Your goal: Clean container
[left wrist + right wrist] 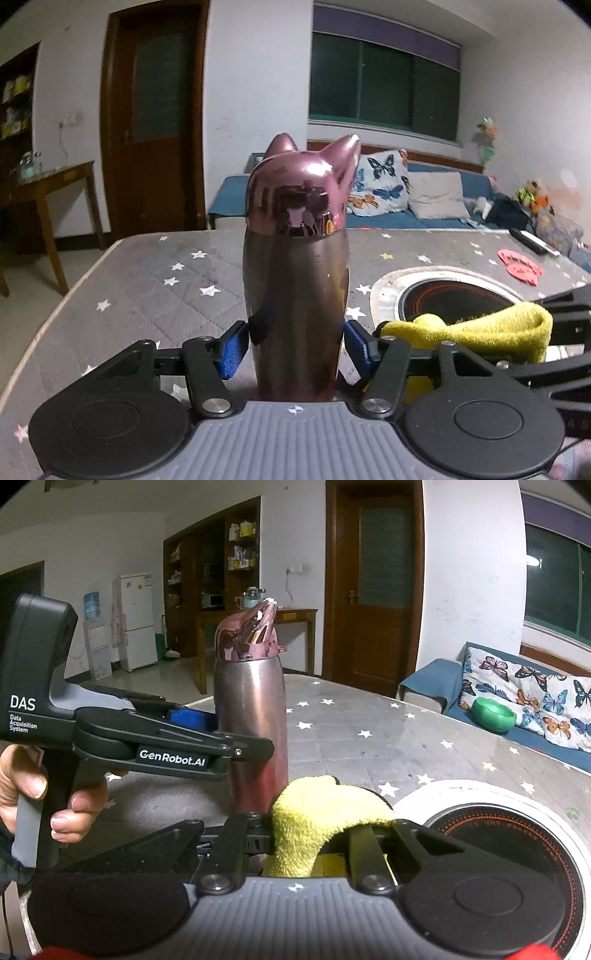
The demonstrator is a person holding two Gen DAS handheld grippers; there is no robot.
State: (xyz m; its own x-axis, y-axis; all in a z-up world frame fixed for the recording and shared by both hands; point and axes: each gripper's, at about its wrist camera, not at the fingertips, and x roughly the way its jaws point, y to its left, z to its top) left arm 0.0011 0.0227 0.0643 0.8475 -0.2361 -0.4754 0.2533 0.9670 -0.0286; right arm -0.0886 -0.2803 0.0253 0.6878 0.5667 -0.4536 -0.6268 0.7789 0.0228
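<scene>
Grey star-printed covering spreads over the bench [155,280], with a round black induction hob [517,853] set into it. Between the jaws of the left gripper [295,343] stands the tall pink metal flask with a glossy cat-eared lid [295,295], upright and clamped low on its body. Just beside it, the right gripper [321,834] has its jaws closed on a folded yellow terry cloth [314,823]. Risk, as judged: a sideways wipe high on the flask could lever it in the low grip, tipping it.
</scene>
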